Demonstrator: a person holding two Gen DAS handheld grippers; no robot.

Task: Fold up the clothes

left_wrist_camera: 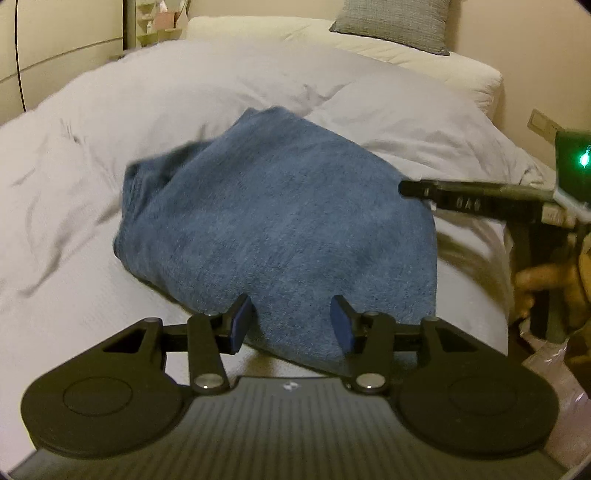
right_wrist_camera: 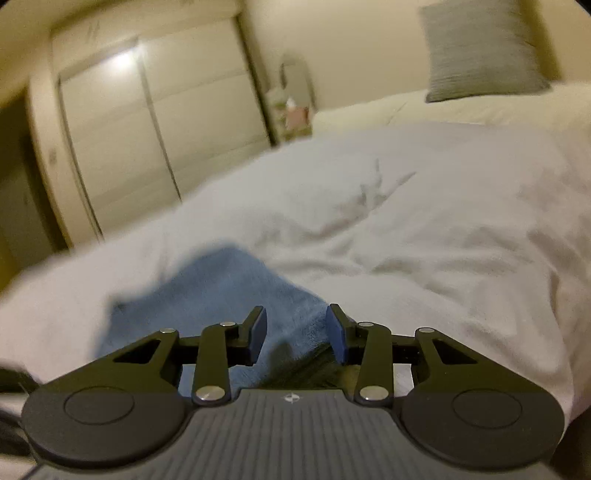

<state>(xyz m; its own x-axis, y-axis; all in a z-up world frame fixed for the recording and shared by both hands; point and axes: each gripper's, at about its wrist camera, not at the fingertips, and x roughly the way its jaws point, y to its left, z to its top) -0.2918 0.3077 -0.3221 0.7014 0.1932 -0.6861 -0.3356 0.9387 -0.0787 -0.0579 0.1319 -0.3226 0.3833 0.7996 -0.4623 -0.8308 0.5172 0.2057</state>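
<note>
**Blue towel bunched on the bed, both grippers apart**

The blue towel [left_wrist_camera: 280,221] lies in a loose, rumpled heap on the white duvet [left_wrist_camera: 110,155], directly ahead of the left gripper [left_wrist_camera: 291,323]. That gripper's jaws stand apart, the towel's near edge showing between the pads without being pinched. The right gripper [right_wrist_camera: 295,332] points over the towel's right-hand side, its jaws likewise apart and gripping nothing; cloth shows below the gap. In the left wrist view it reaches in from the right, a hand [left_wrist_camera: 546,288] on its handle. Beyond the duvet, a grey cushion [left_wrist_camera: 395,22] sits at the bed's head; a pale wardrobe [right_wrist_camera: 147,129] stands far left.
</note>
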